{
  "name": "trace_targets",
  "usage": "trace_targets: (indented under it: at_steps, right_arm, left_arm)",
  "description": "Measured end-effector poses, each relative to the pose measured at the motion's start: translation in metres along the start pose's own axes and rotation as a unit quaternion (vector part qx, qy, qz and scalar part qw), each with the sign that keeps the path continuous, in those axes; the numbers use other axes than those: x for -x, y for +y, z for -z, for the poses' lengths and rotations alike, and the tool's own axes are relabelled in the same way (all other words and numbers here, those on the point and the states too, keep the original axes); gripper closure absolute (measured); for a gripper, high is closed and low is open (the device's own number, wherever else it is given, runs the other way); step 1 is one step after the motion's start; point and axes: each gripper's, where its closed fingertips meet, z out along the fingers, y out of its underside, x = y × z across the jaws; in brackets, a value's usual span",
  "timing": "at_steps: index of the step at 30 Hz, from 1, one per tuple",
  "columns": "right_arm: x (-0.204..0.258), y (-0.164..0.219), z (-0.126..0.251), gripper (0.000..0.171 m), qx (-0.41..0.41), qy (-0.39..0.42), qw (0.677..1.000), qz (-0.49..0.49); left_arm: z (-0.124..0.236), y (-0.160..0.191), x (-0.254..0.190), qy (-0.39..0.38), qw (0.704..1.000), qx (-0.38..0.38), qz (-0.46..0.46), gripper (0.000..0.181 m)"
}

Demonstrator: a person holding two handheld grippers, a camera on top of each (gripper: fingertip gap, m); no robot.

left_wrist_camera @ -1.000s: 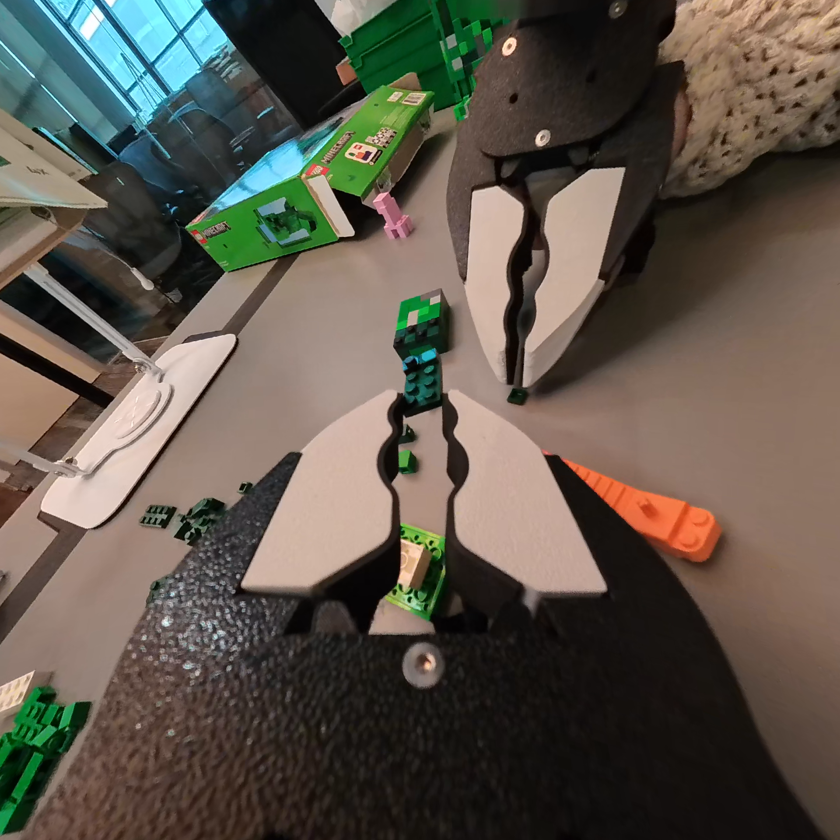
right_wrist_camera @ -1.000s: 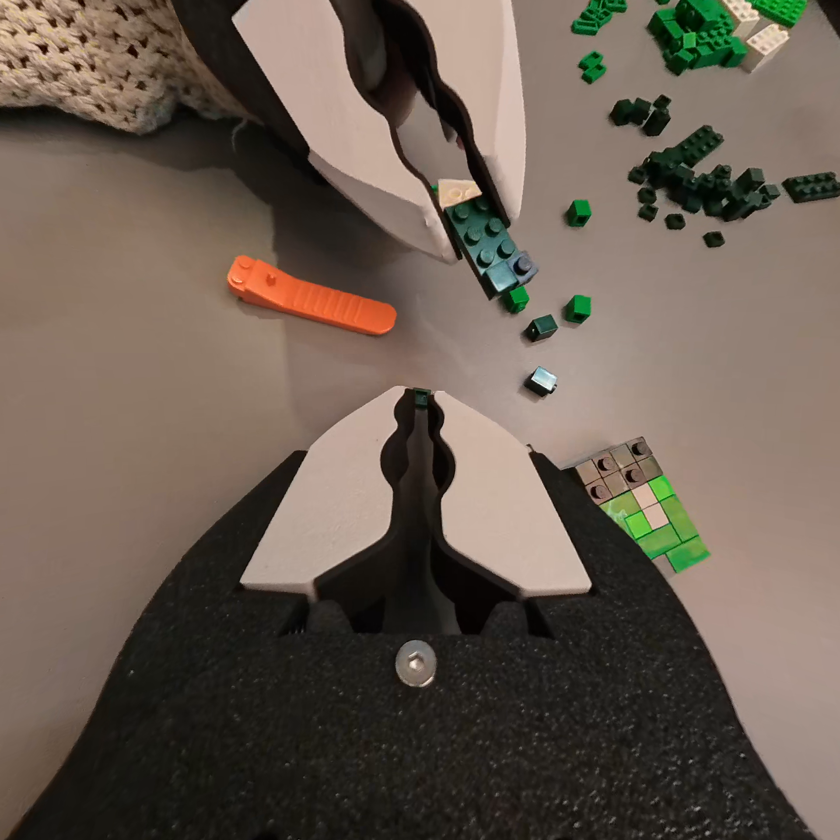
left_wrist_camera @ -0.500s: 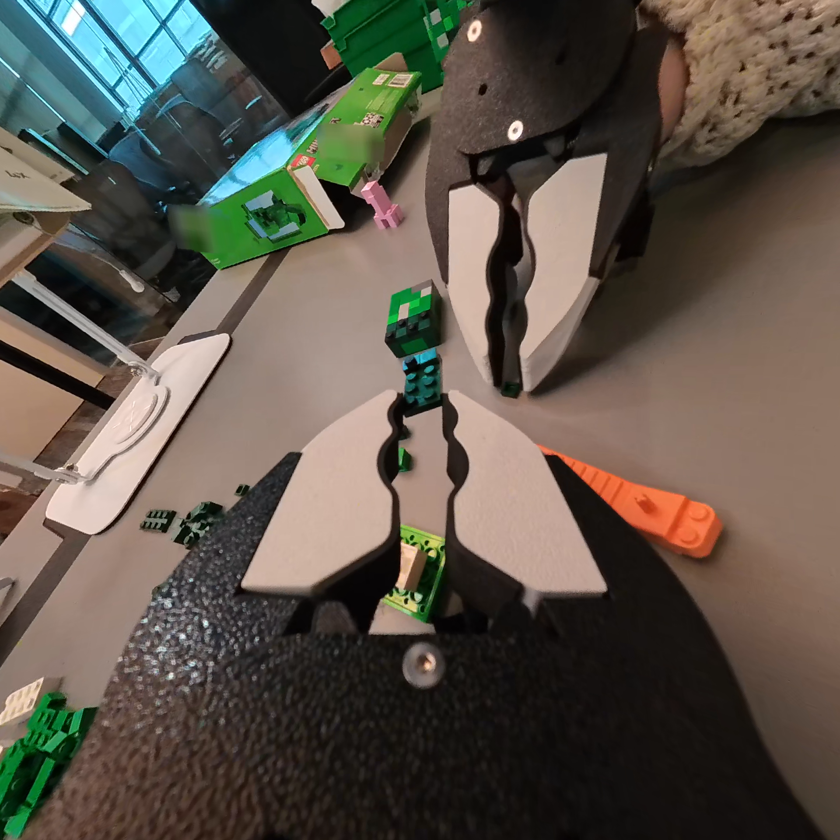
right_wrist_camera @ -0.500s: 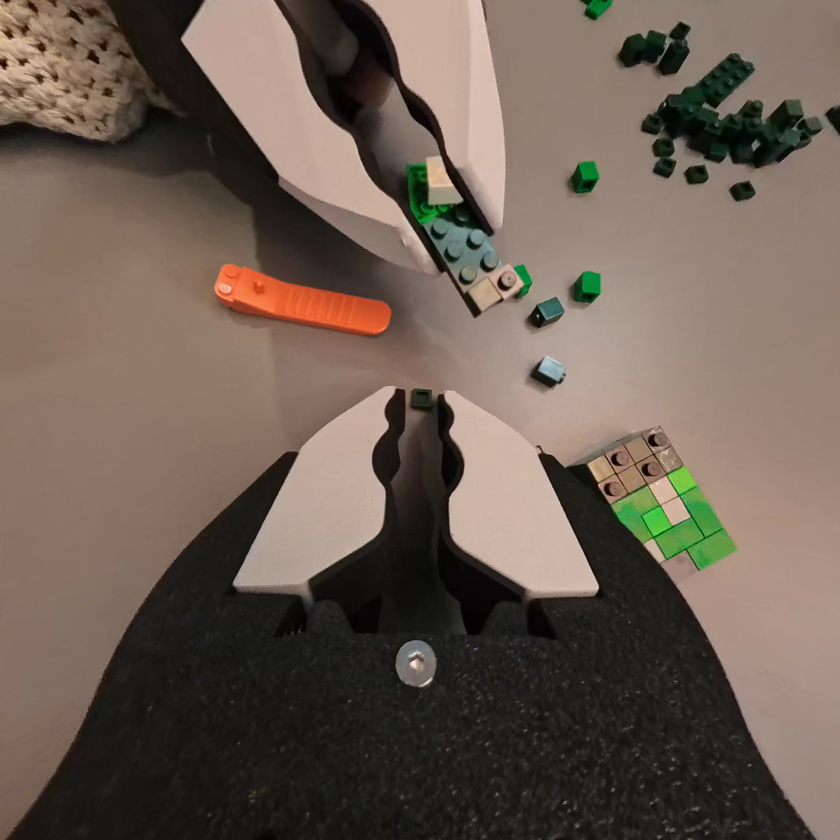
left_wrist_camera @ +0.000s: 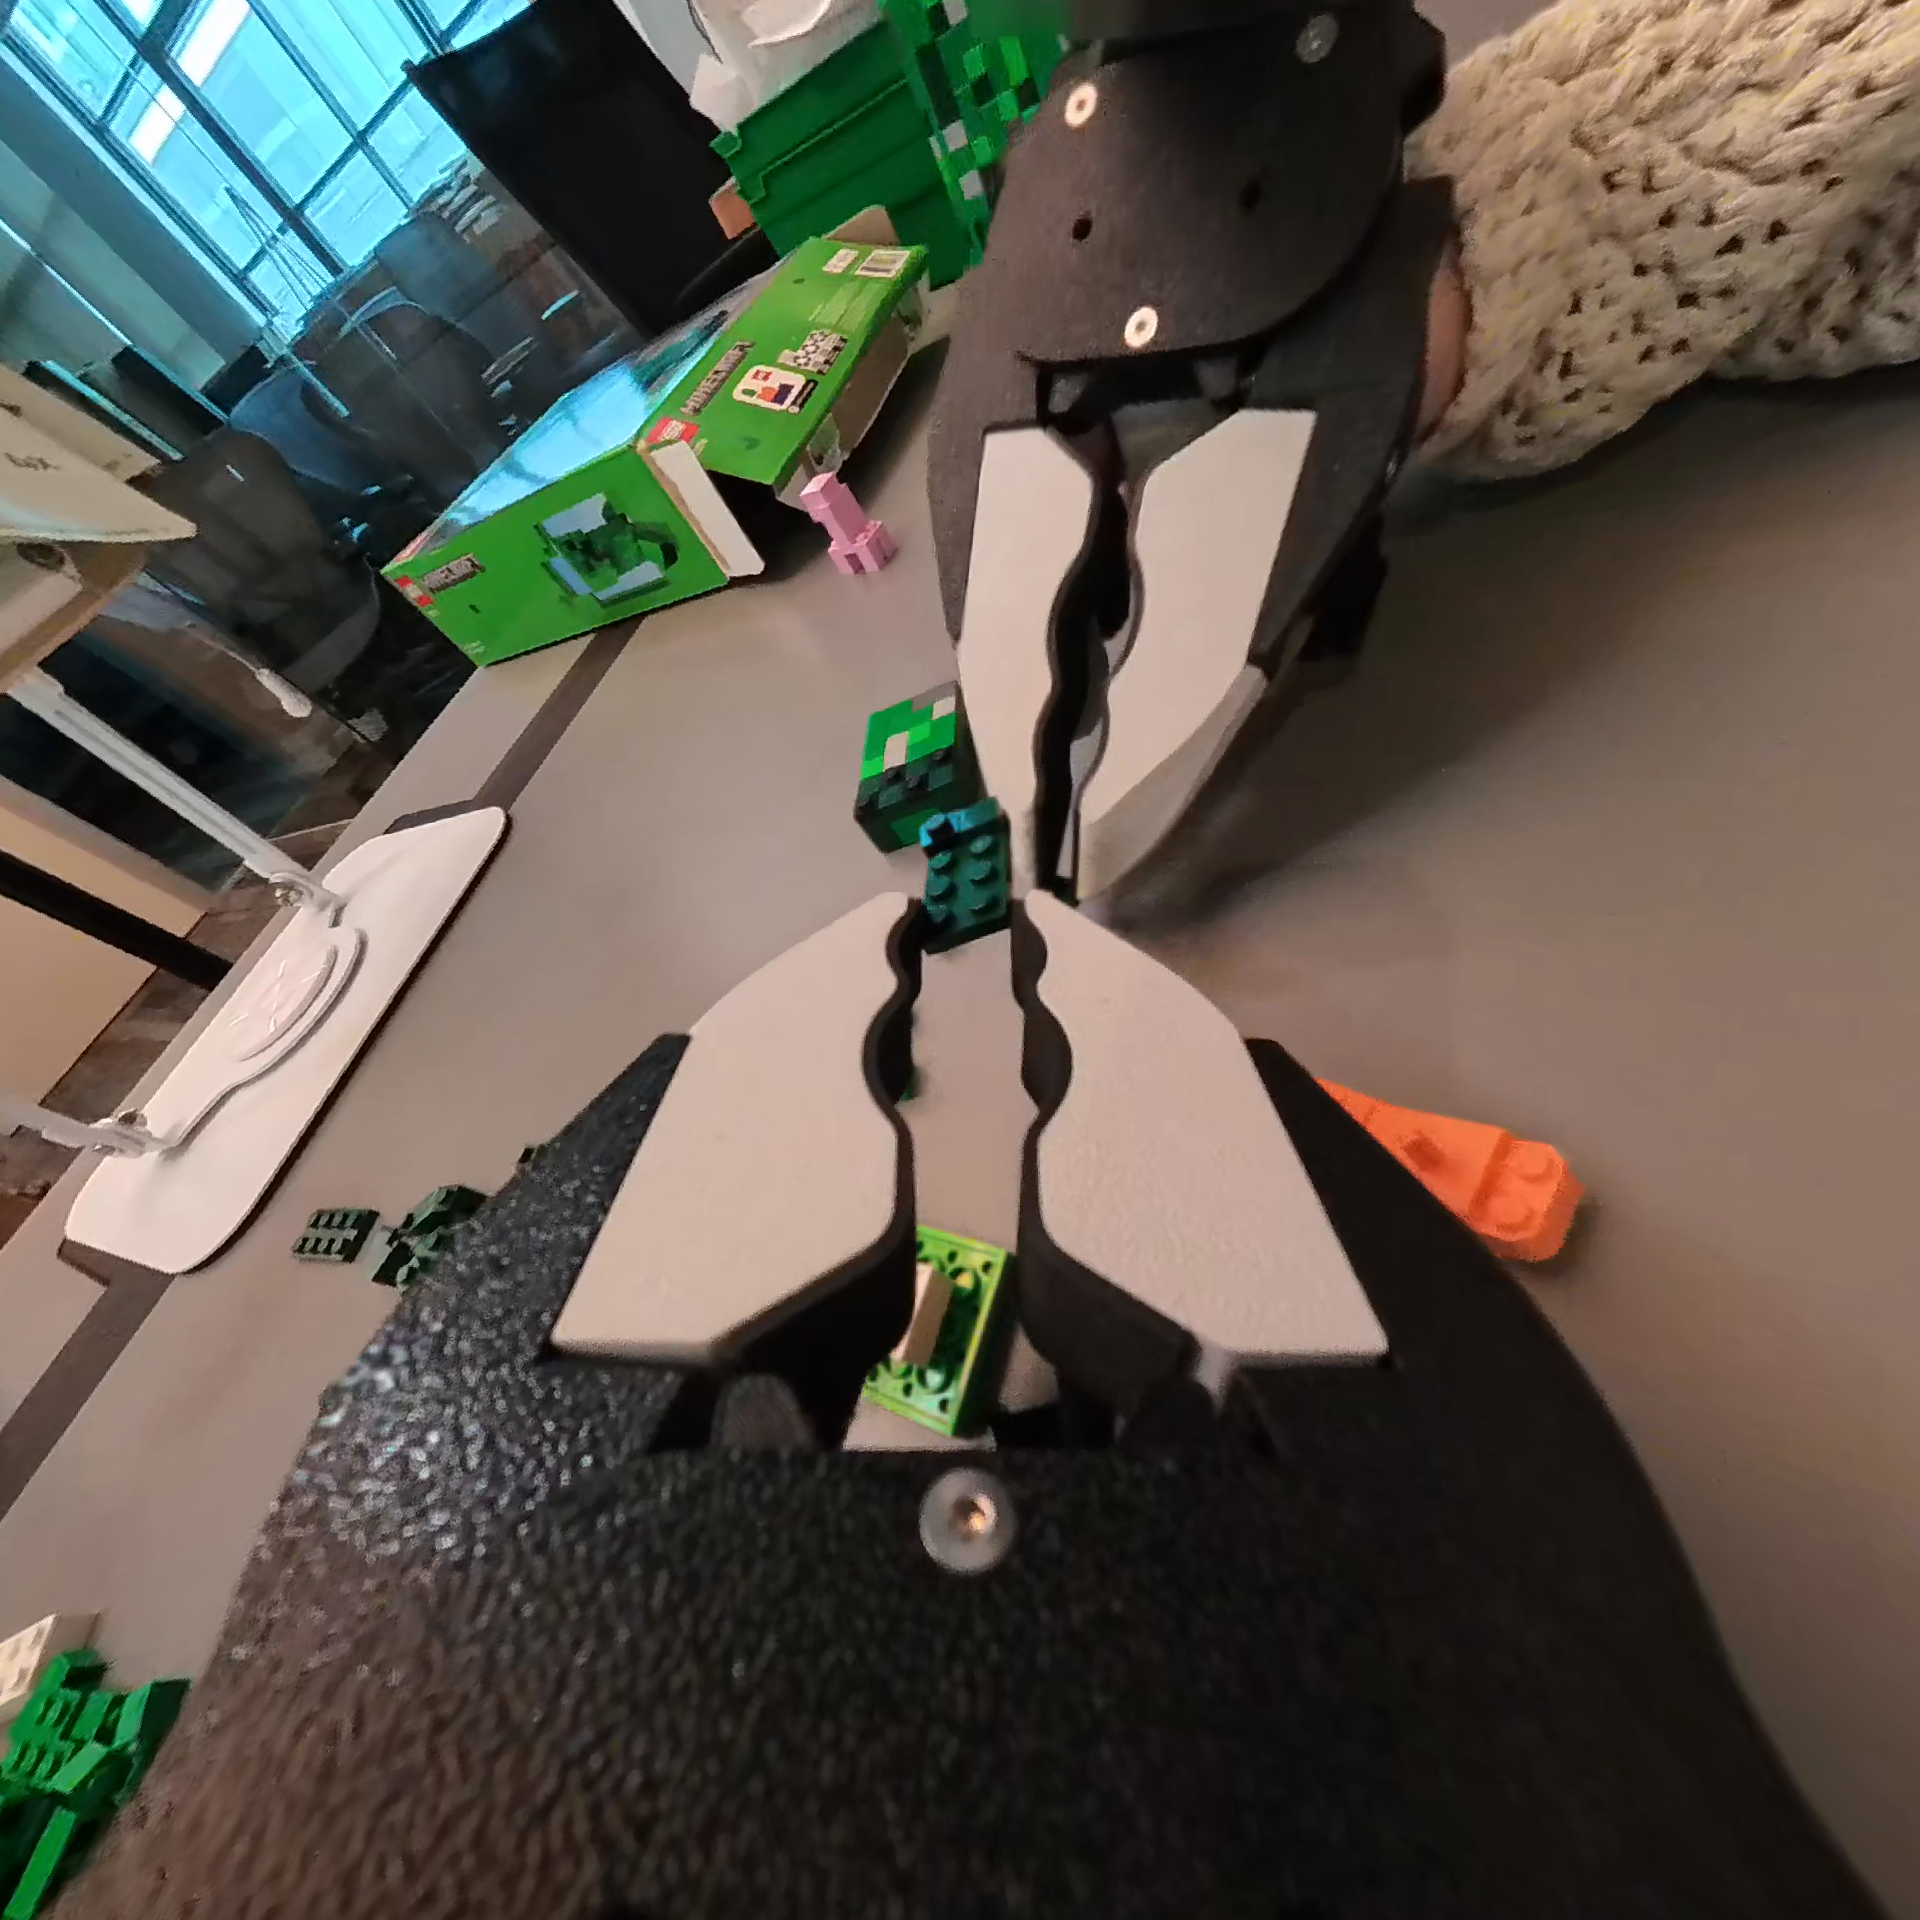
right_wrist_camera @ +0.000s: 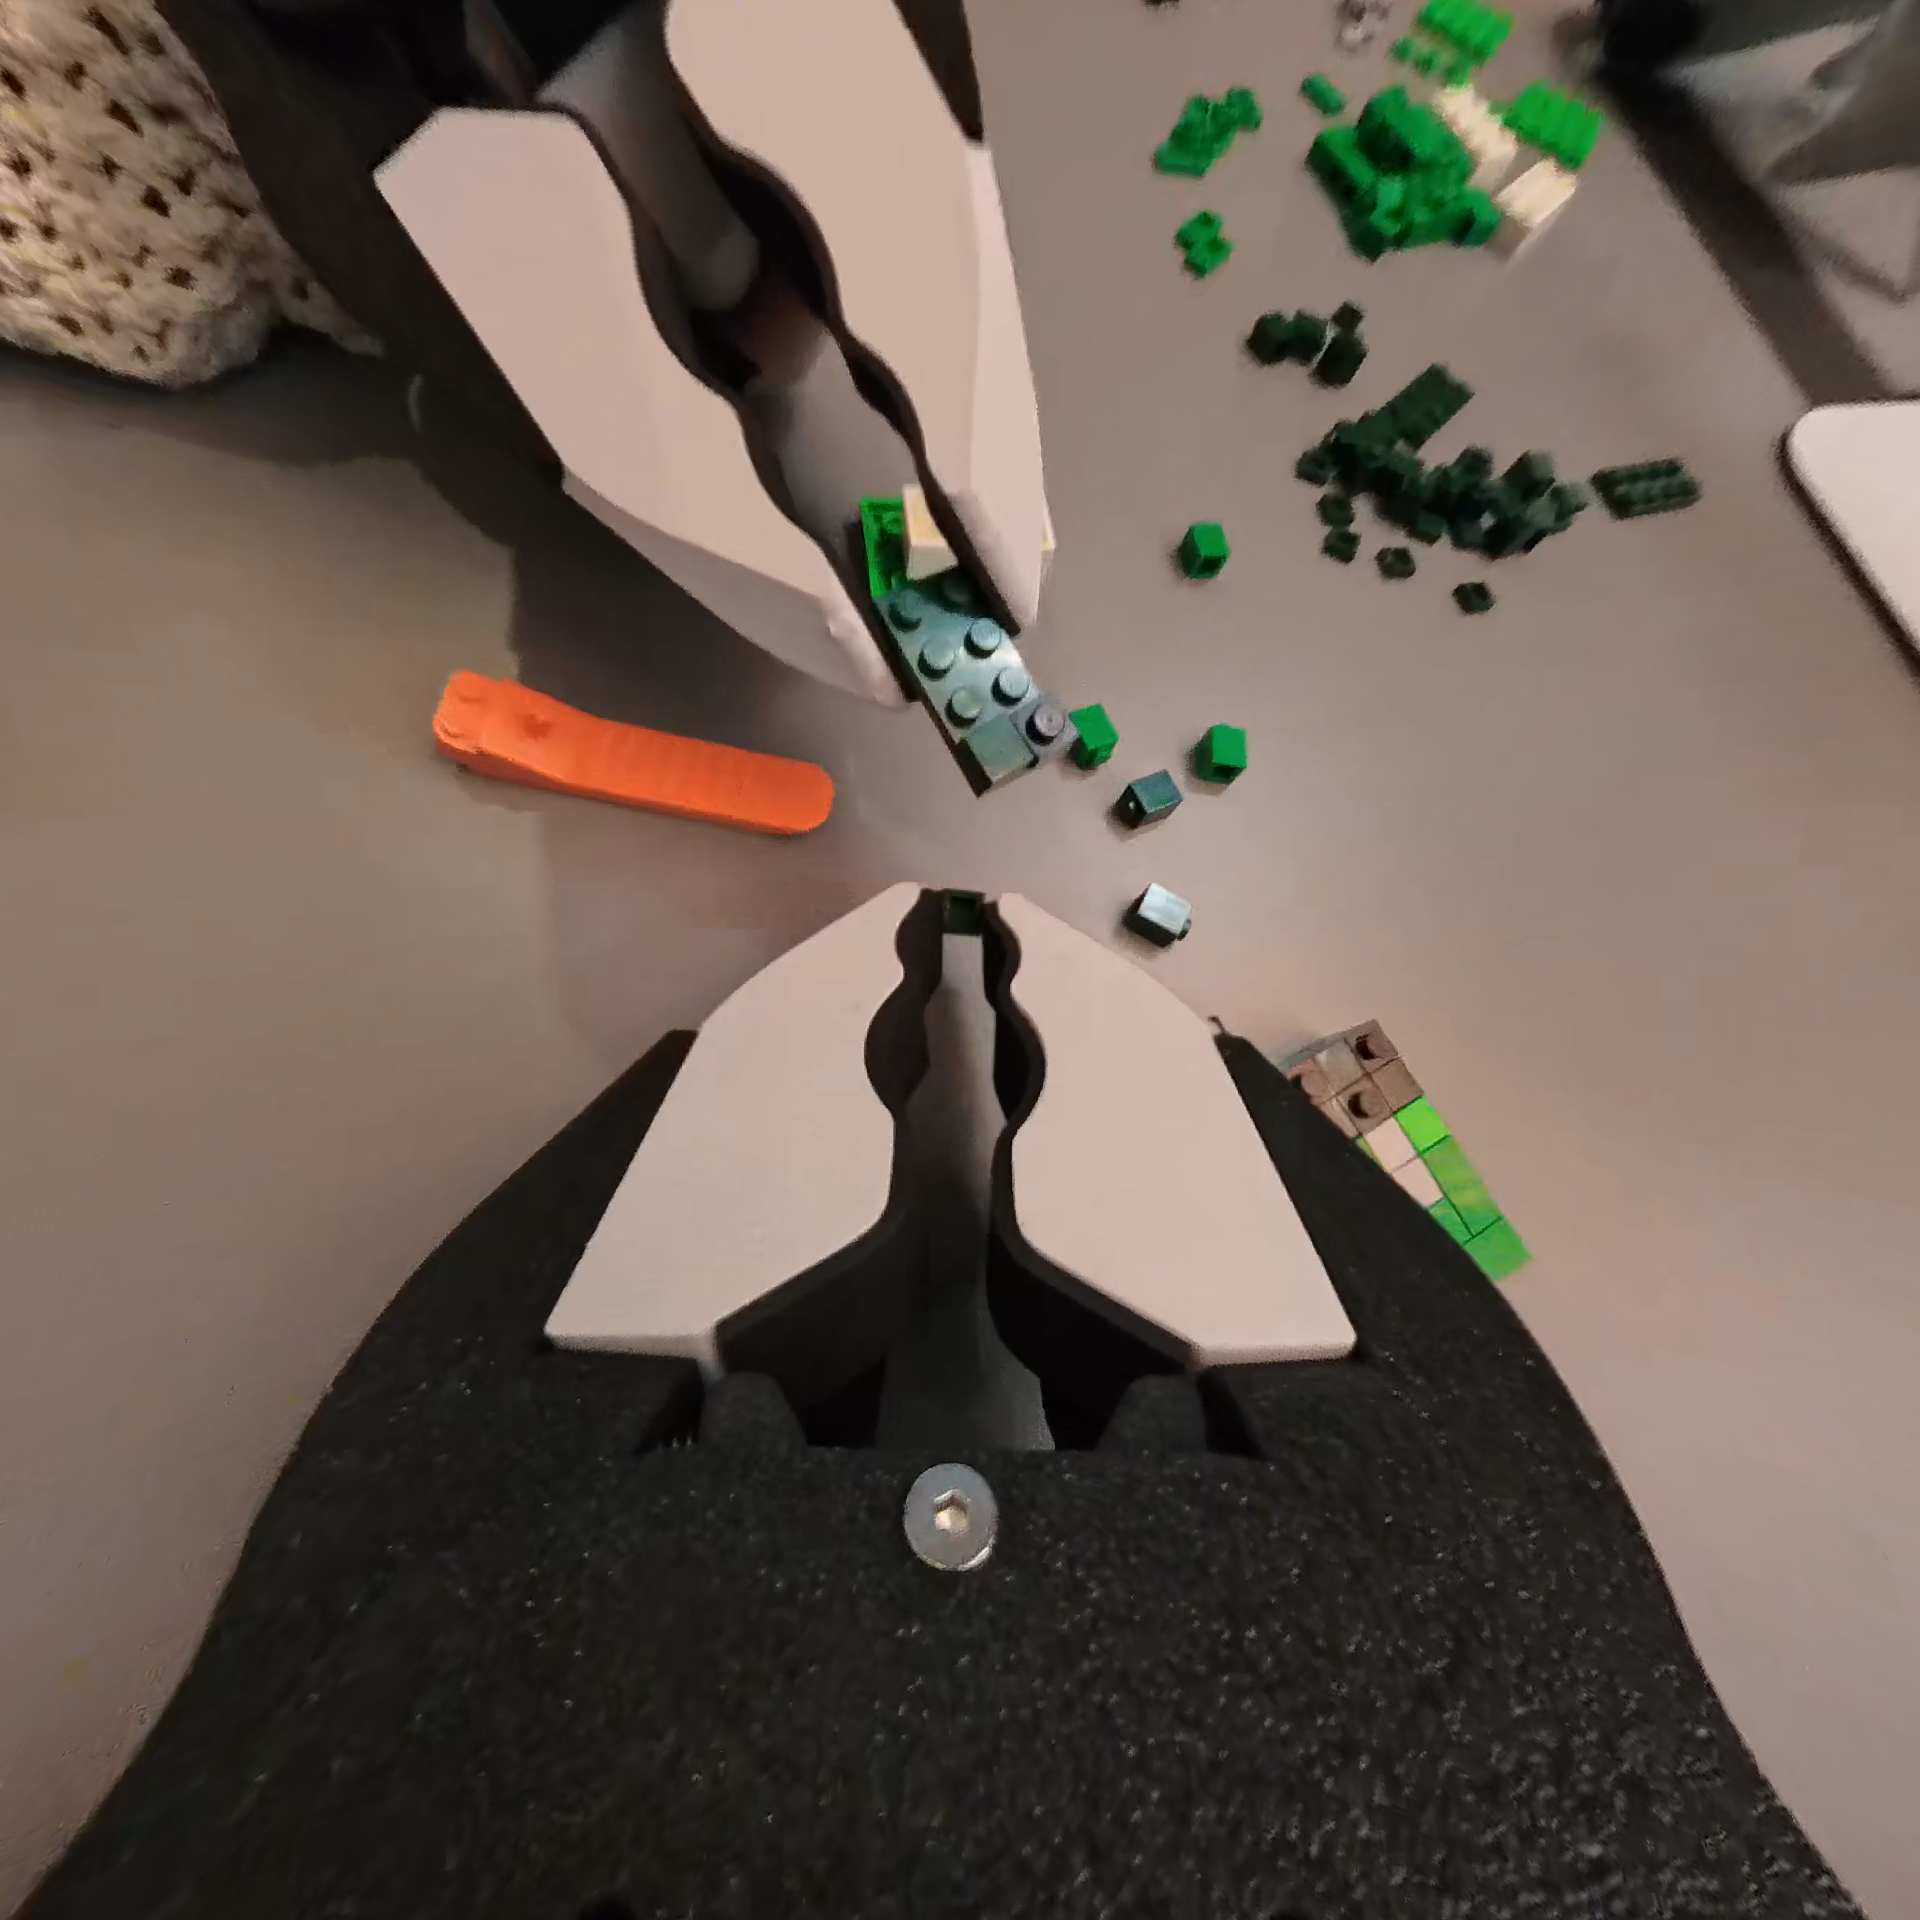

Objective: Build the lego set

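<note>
My left gripper (left_wrist_camera: 961, 920) is shut on a long plate assembly (left_wrist_camera: 964, 871). Its dark green studded end sticks out past the fingertips and its light green end (left_wrist_camera: 940, 1340) lies back between the fingers. My right gripper (right_wrist_camera: 961, 902) is shut on a tiny dark green 1x1 piece (right_wrist_camera: 961, 914). In the left wrist view the right gripper (left_wrist_camera: 1055, 883) hangs point-down with its tips just right of the plate's free end. In the right wrist view the plate assembly (right_wrist_camera: 971, 675) juts from the left gripper (right_wrist_camera: 940, 649), a short way beyond my held piece.
An orange brick separator (right_wrist_camera: 634, 758) lies to the left on the grey table. Loose small cubes (right_wrist_camera: 1148, 798), a dark green pile (right_wrist_camera: 1434, 488) and a bright green pile (right_wrist_camera: 1423, 177) lie to the right. A green cube head (left_wrist_camera: 914, 758), a pink figure (left_wrist_camera: 847, 520), a green box (left_wrist_camera: 582, 540) and a white pad (left_wrist_camera: 281, 1039) sit farther off. About 4 cm separates my left fingertips from my right. The orange brick separator (right_wrist_camera: 634, 758) is about 6 cm from both grippers' fingertips.
The right gripper has closed on the tiny dark green piece that lay at its tips and has moved closer to the plate's free end. The left gripper still holds the plate.
</note>
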Motion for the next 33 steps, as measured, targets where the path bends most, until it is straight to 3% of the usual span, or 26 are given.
trace_targets:
  at_steps: [15,33]
  right_arm:
    - [-0.01,-0.013,0.012,0.165,-0.066,0.114,0.989,0.062]
    - [-0.017,-0.021,0.022,0.165,-0.11,0.132,0.984,0.043]
  left_arm:
    - [0.001,-0.001,0.005,-0.016,1.0,-0.007,0.004,0.166]
    - [-0.006,-0.009,-0.004,0.002,1.0,-0.016,0.0,0.166]
